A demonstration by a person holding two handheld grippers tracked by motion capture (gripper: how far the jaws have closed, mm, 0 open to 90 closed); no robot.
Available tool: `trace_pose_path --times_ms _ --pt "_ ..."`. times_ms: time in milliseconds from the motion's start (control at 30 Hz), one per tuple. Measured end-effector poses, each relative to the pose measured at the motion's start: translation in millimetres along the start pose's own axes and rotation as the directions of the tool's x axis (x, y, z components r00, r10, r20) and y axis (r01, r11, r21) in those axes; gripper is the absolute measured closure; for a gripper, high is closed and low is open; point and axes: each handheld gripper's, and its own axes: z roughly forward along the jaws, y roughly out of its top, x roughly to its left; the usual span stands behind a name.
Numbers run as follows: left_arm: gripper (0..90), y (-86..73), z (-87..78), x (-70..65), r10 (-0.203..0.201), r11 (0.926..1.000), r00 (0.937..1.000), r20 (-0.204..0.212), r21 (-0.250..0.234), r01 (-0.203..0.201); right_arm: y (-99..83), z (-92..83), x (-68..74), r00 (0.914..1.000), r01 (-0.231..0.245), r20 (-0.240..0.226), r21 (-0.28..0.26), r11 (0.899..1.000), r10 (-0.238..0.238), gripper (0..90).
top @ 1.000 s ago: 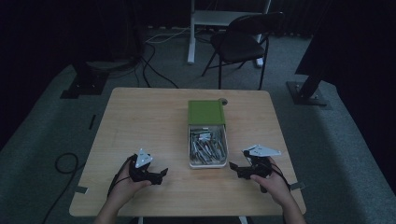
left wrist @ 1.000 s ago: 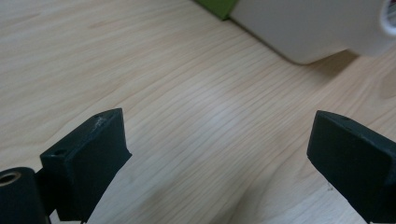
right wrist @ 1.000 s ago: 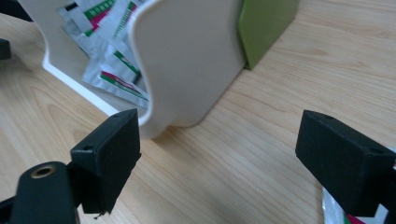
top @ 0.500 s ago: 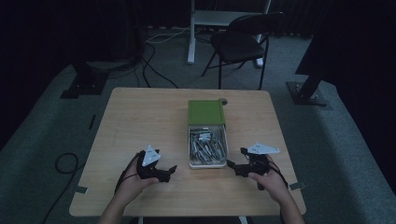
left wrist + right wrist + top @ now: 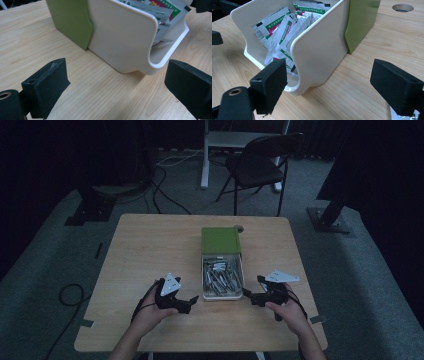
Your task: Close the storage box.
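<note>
A white open box [image 5: 203, 281] with a green sliding lid [image 5: 220, 240] lies mid-table, full of several foil packets [image 5: 221, 275]. My left gripper [image 5: 190, 303] is just left of the box's near corner, open. In the left gripper view its jaws [image 5: 117, 87] stand wide apart before the box's white wall [image 5: 122, 37] and green lid [image 5: 72, 20]. My right gripper [image 5: 251, 297] is open at the box's near right corner. The right gripper view shows that gripper [image 5: 334, 85] facing the box's side [image 5: 319, 50], with green-and-white packets [image 5: 284, 32] inside.
A round cable hole [image 5: 238, 228] sits in the wooden table [image 5: 150, 250] behind the lid. A folding chair [image 5: 260, 165] and a white desk frame stand beyond the table. Cables lie on the floor at the left.
My left gripper has slid right, toward the box's near left corner. The right gripper has barely moved.
</note>
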Motion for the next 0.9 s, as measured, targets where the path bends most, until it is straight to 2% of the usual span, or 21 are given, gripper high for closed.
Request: trace_pose_path --times_ms 133,267,367,767,900 --pt "5.5 6.2 3.5 -0.3 0.013 0.9998 0.9999 -0.007 -0.014 -0.013 -0.4 1.4 -1.2 1.0000 -0.003 0.004 0.004 1.000 0.003 13.8" --pt "5.4 11.4 6.5 -0.4 0.008 0.9994 1.0000 -0.003 -0.034 -0.008 0.0 2.2 -2.2 0.9999 -0.011 0.005 -0.001 1.000 0.011 13.7" --pt "5.4 14.3 10.2 -2.5 0.014 0.9994 0.9999 0.007 -0.031 -0.014 0.1 3.5 -2.7 0.9999 -0.014 0.004 -0.001 1.000 0.014 13.7" --pt "5.5 21.0 22.9 -0.8 0.043 0.9989 0.9990 -0.010 -0.020 -0.043 1.4 6.9 -5.7 0.9999 -0.011 0.002 0.007 1.000 0.011 13.7" --pt "5.5 21.5 26.1 0.5 0.037 0.9992 0.9992 -0.015 -0.014 -0.037 2.1 8.1 -6.1 0.9999 -0.012 -0.001 0.008 1.000 0.012 13.6"
